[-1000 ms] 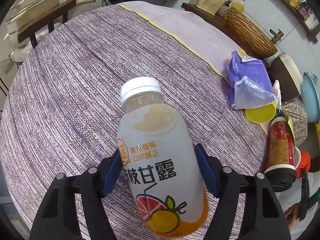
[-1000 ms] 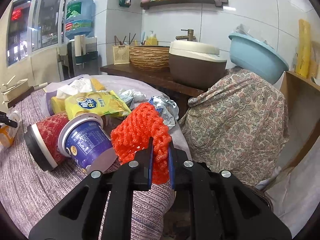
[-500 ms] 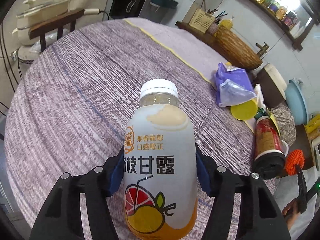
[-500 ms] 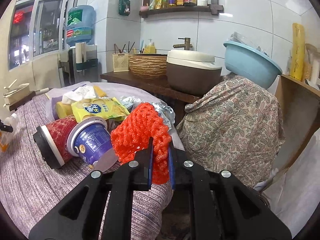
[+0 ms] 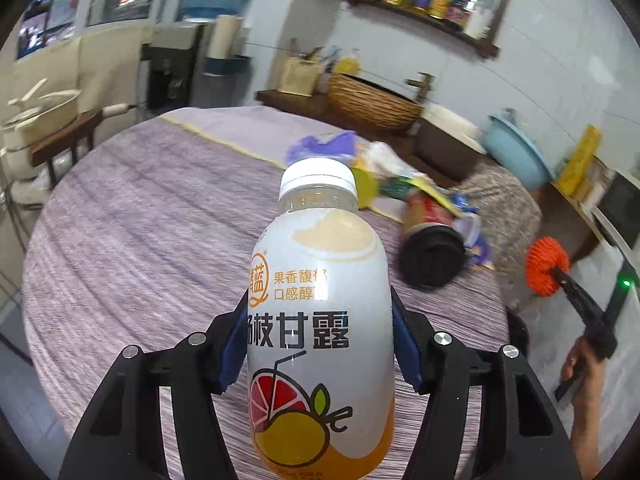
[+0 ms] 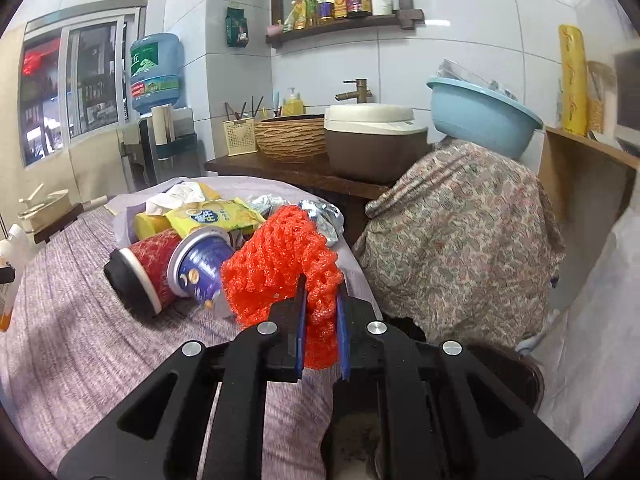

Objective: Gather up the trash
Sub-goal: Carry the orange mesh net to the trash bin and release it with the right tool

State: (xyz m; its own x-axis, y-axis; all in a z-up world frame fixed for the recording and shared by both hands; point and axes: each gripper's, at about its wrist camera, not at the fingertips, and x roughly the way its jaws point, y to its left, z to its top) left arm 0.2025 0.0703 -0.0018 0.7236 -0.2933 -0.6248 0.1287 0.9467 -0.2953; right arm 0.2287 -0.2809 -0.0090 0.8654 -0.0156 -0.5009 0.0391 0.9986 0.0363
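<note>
Left gripper (image 5: 320, 344): blue pads pressed on both flanks of a white drink bottle (image 5: 320, 320), pinching it at mid-body. Bottle upright between the fingers, white cap at 12 o'clock, orange-and-grapefruit print low on the label. Held clear above the striped purple tablecloth (image 5: 140, 240).

Right gripper (image 6: 320, 316): jaws nearly together, nipping an orange foam net (image 6: 280, 264). Net bulged out to 11 o'clock of the fingertips, lifted off the cloth. Same net seen from the left camera at 3 o'clock, with a hand (image 5: 584, 376) on the tool's grip below it.

Further out, right view: heap of rubbish at 10 o'clock of the net. Red cup (image 6: 148, 268) on its side, black base toward the camera; blue cup (image 6: 200, 264) just beside it, touching; yellow snack bag (image 6: 212, 216) on top; crumpled foil (image 6: 324, 216) at 12 o'clock of the net. Floral cloth (image 6: 460, 240) at 3 o'clock, blue basin (image 6: 480, 116) above it. Background in left view blurred.
</note>
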